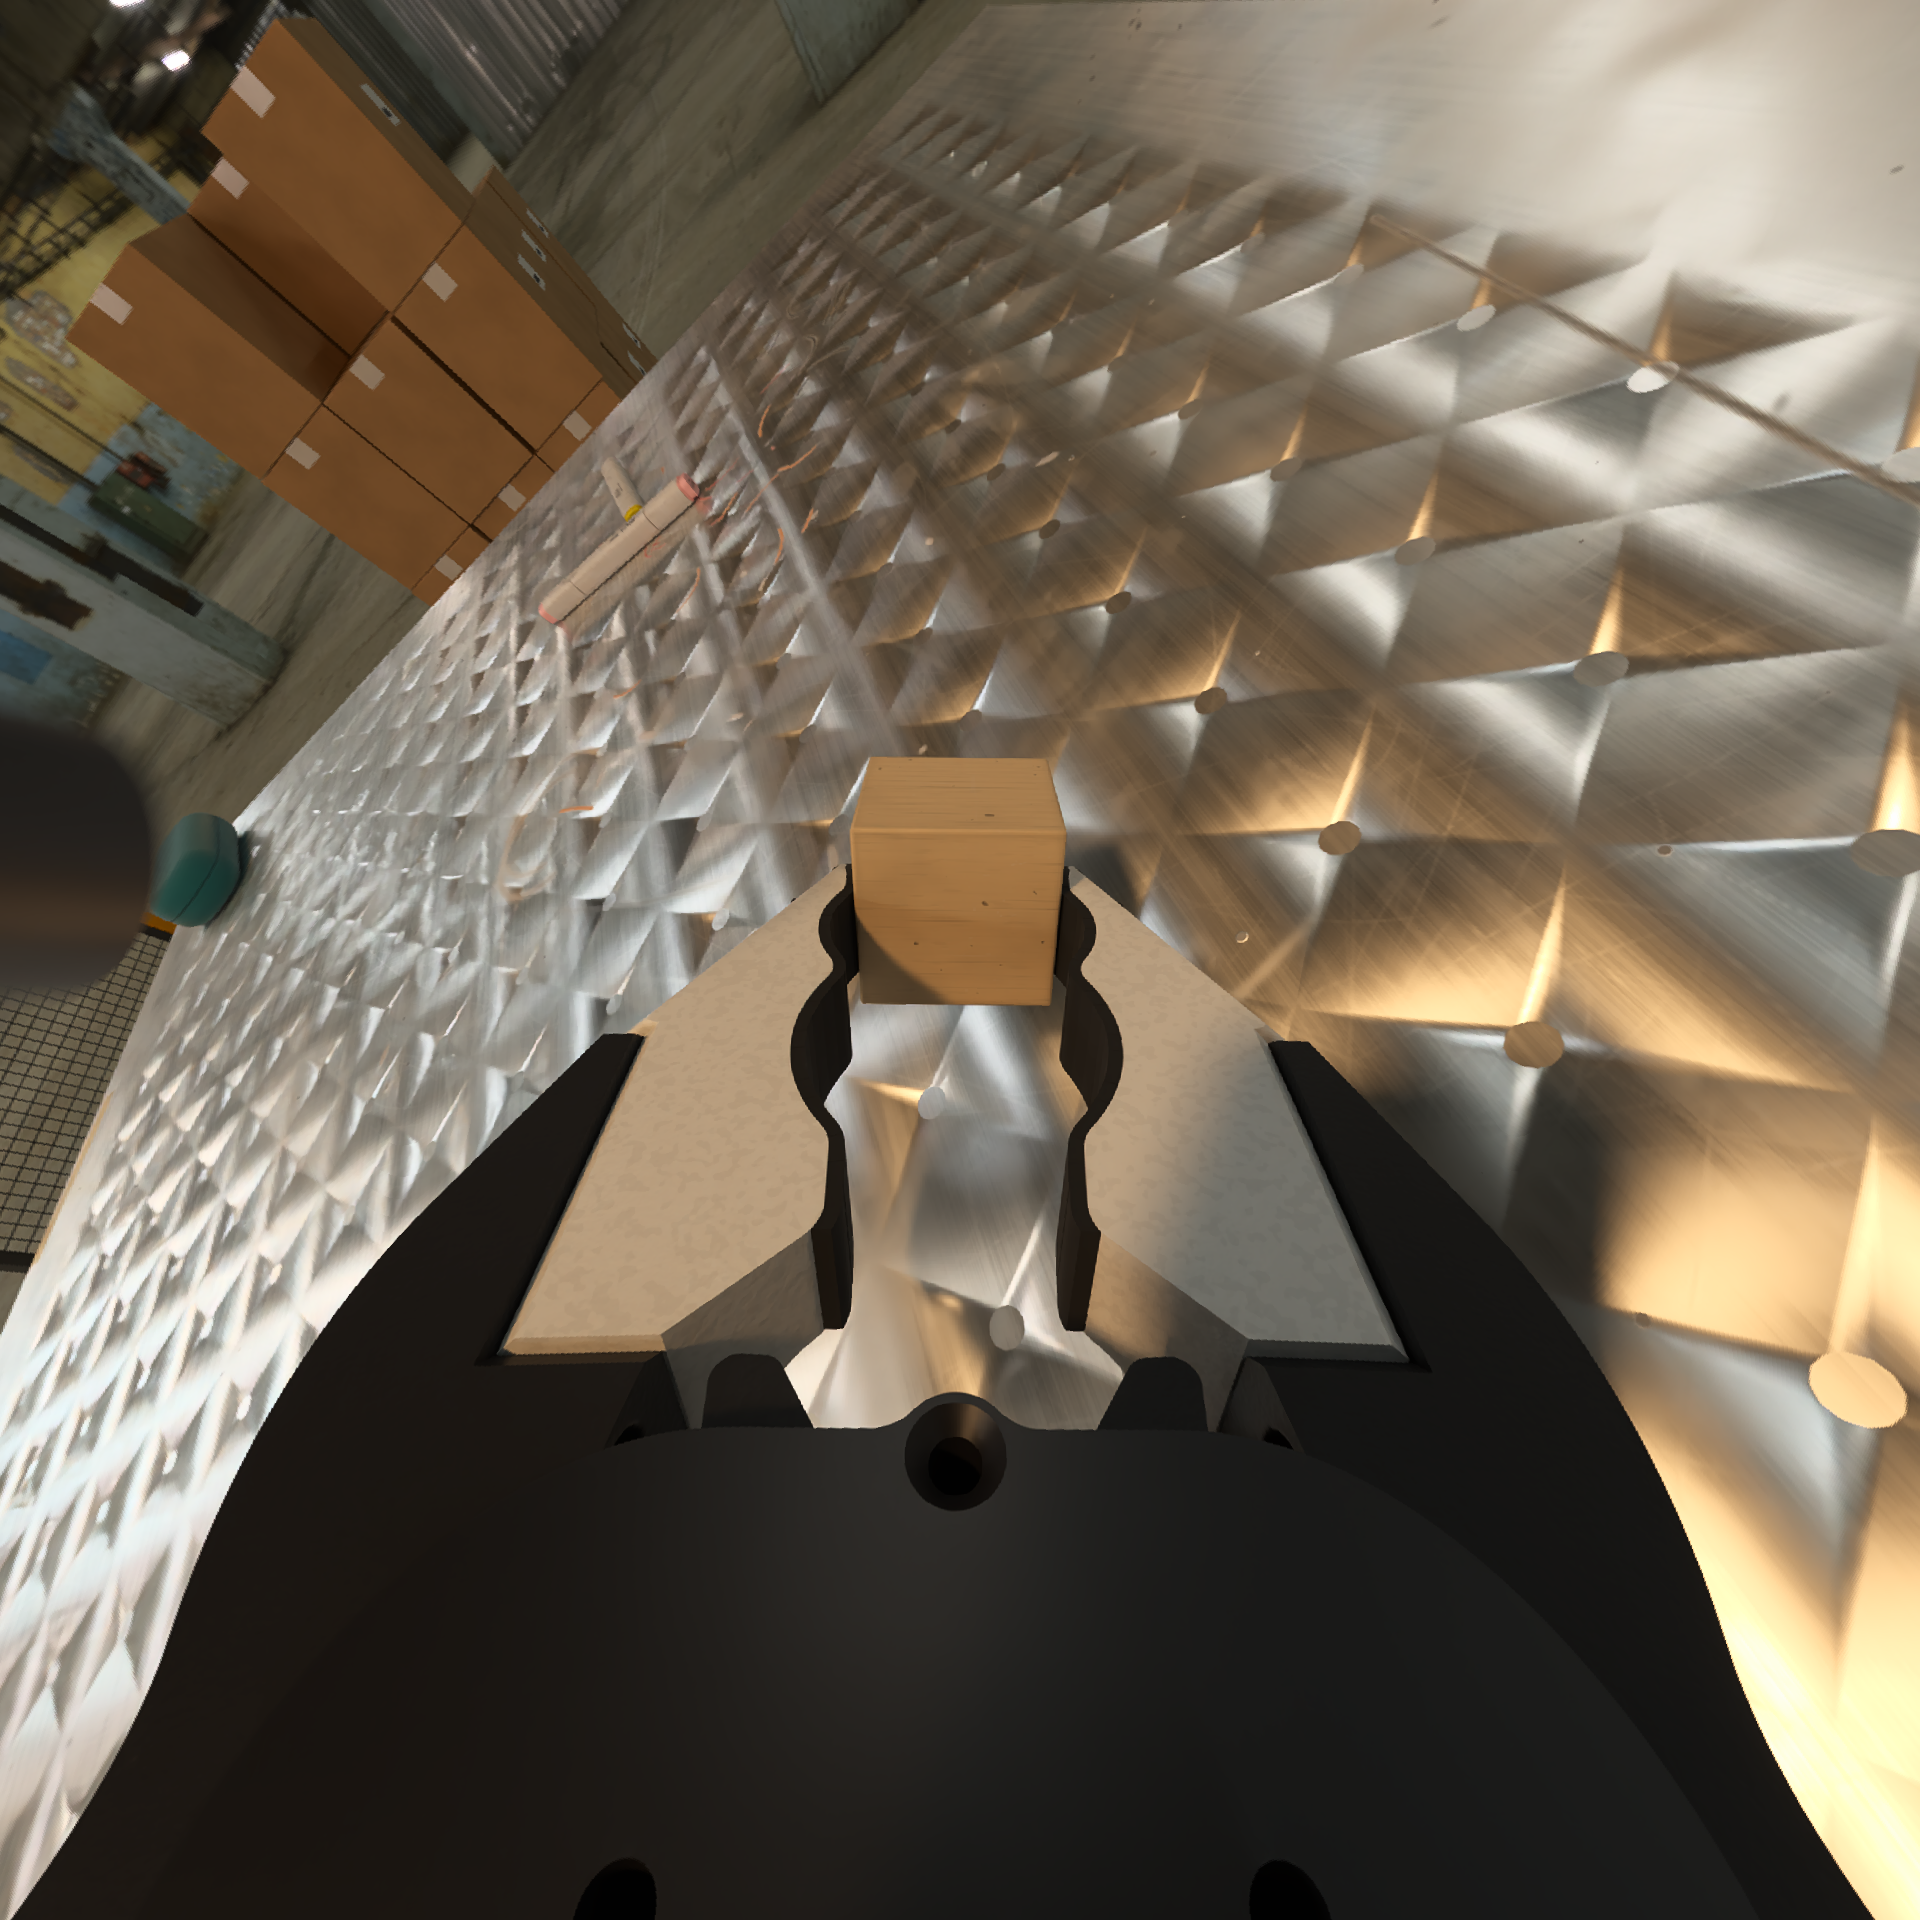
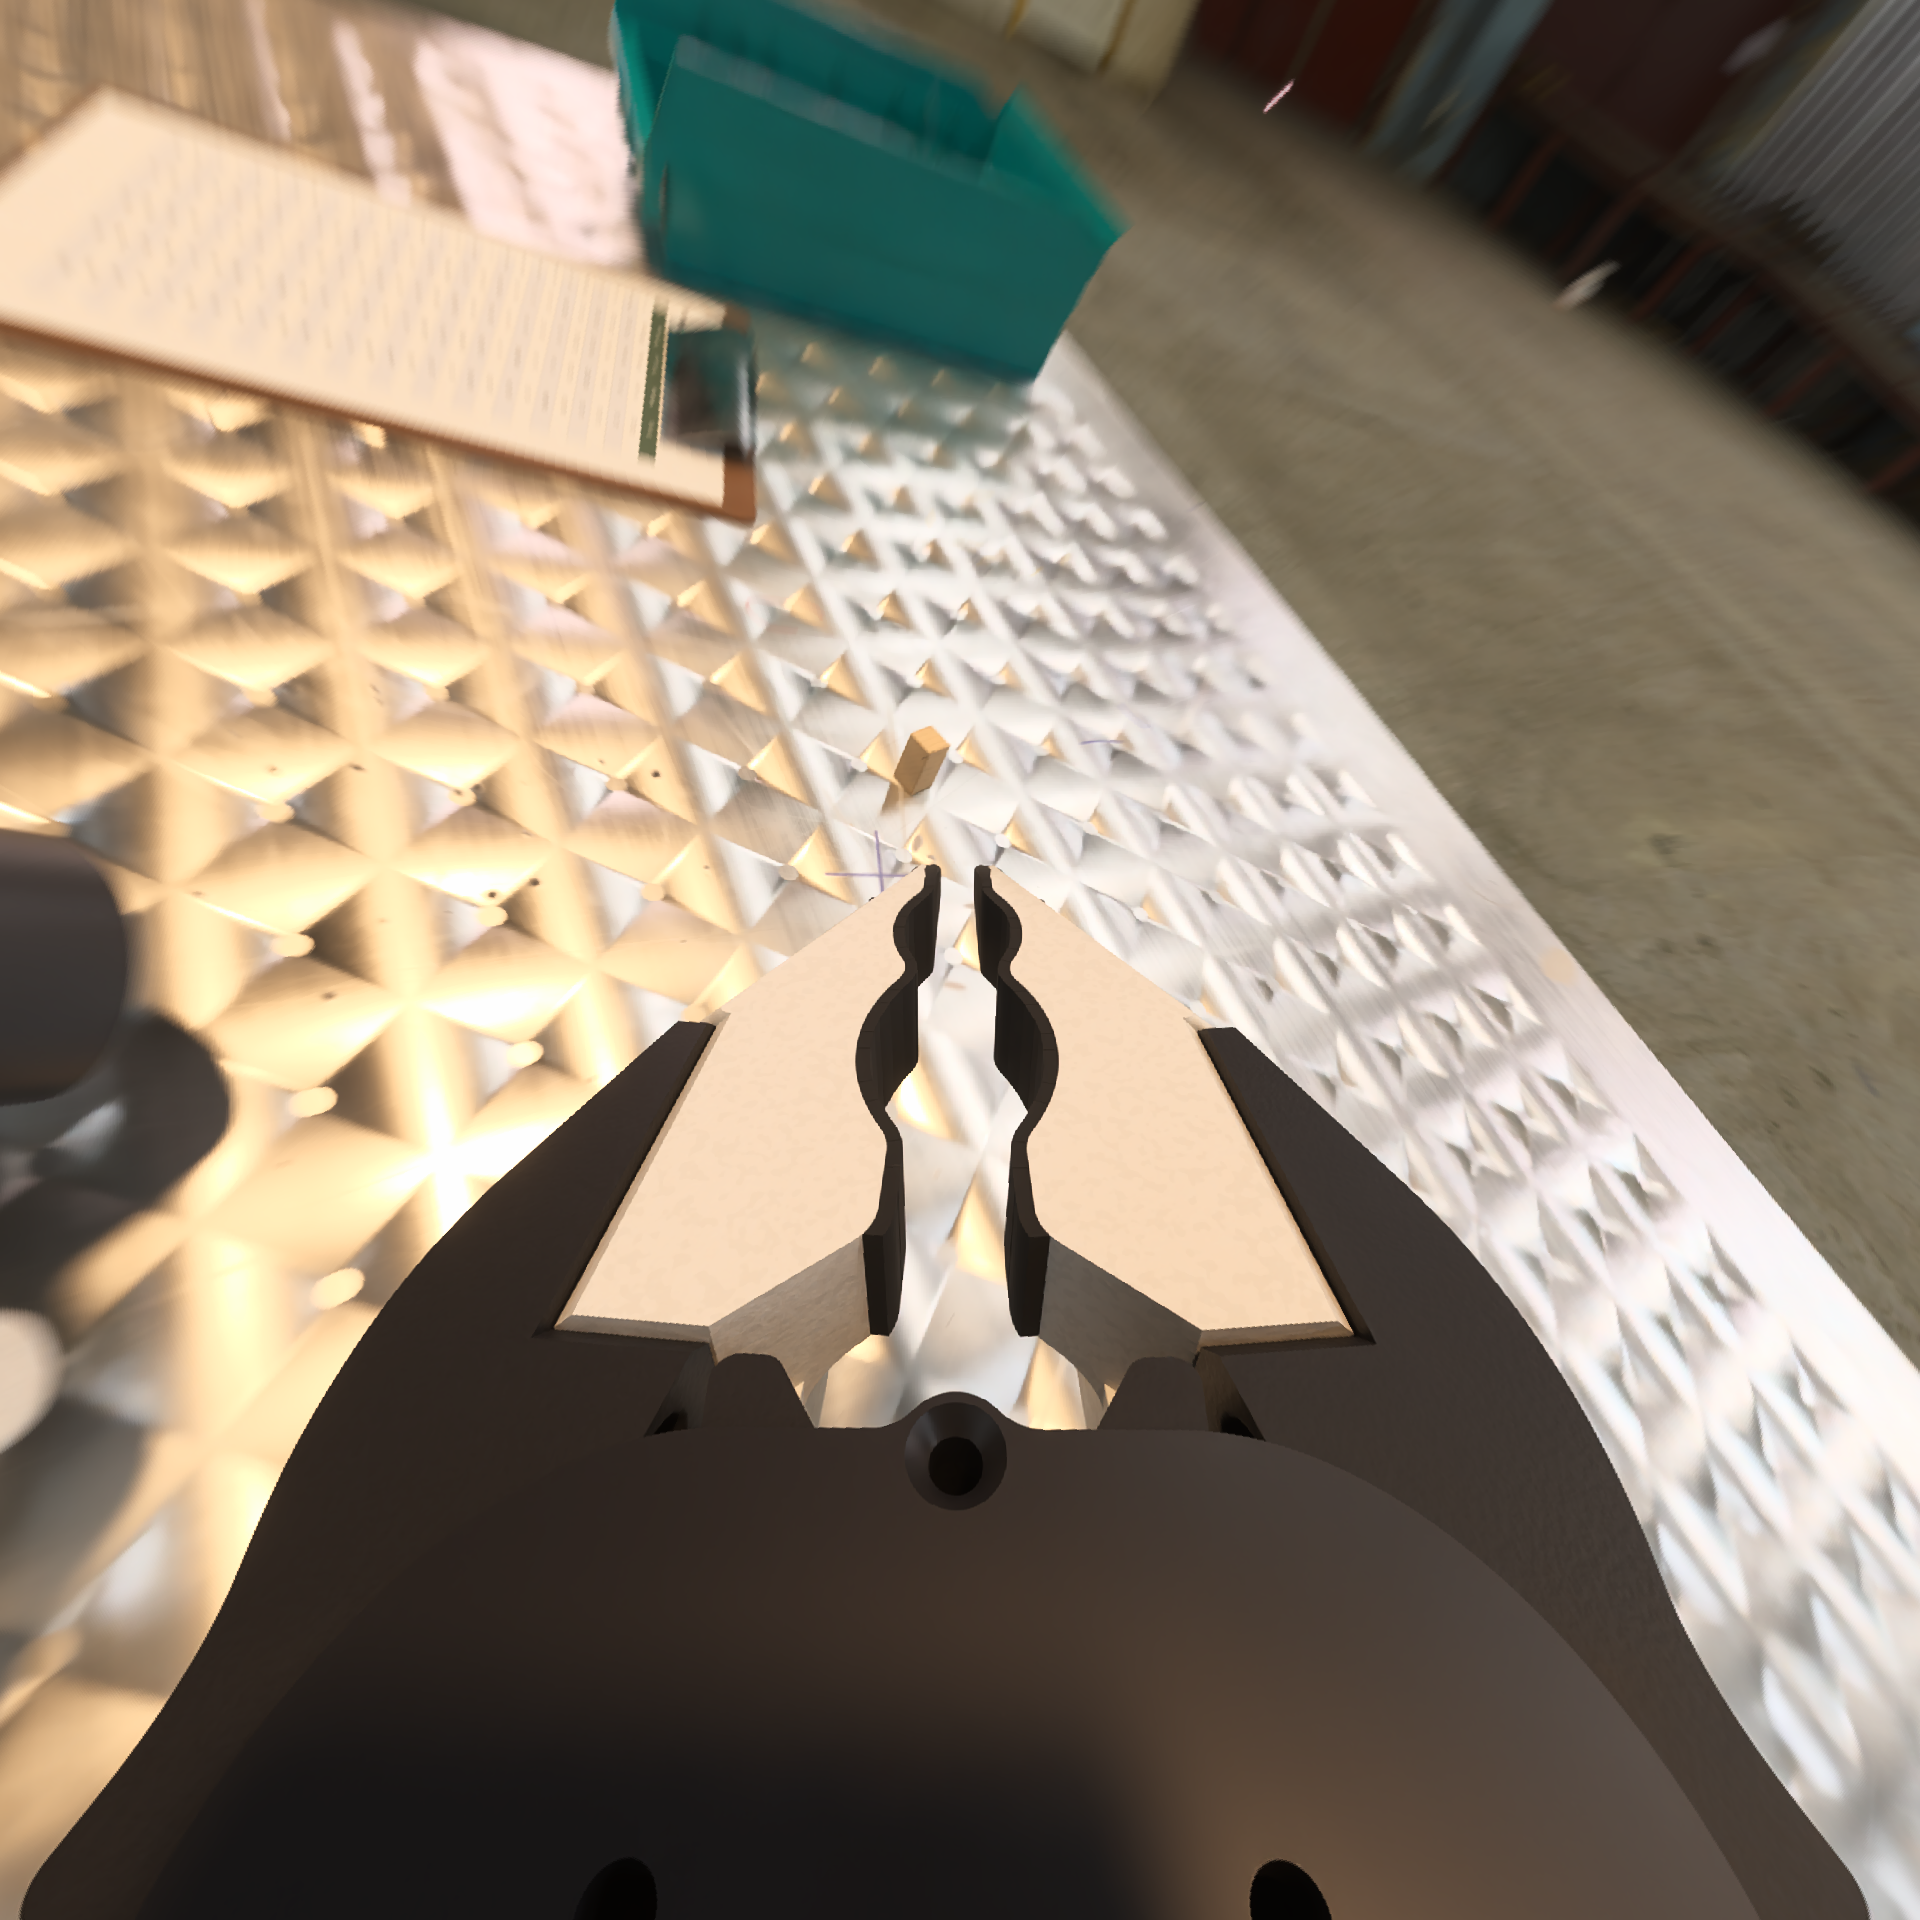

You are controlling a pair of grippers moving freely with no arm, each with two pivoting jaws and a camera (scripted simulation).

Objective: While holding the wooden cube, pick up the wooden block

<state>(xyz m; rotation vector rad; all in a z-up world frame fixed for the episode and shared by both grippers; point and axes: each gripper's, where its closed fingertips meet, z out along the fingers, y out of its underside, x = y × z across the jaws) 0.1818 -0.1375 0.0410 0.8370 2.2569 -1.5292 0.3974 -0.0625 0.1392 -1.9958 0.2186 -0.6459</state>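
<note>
In the left wrist view, my left gripper [image 1: 956,891] is shut on the wooden cube [image 1: 956,800]. The light-brown cube sits between the fingertips, held above the shiny metal table [image 1: 1455,644]. In the right wrist view, my right gripper [image 2: 956,875] is empty, its jaws closed to a narrow slit, and it hovers over the table [image 2: 436,748]. The small wooden block [image 2: 920,762] stands on the table a short way beyond the right fingertips, slightly left of their line.
Stacked cardboard boxes [image 1: 343,343] stand past the table's far left edge. A pale marker [image 1: 623,551] and a teal object [image 1: 203,868] lie near that edge. A clipboard with paper [image 2: 343,301] and a teal bin [image 2: 862,208] lie beyond the block. The floor [image 2: 1507,582] is on the right.
</note>
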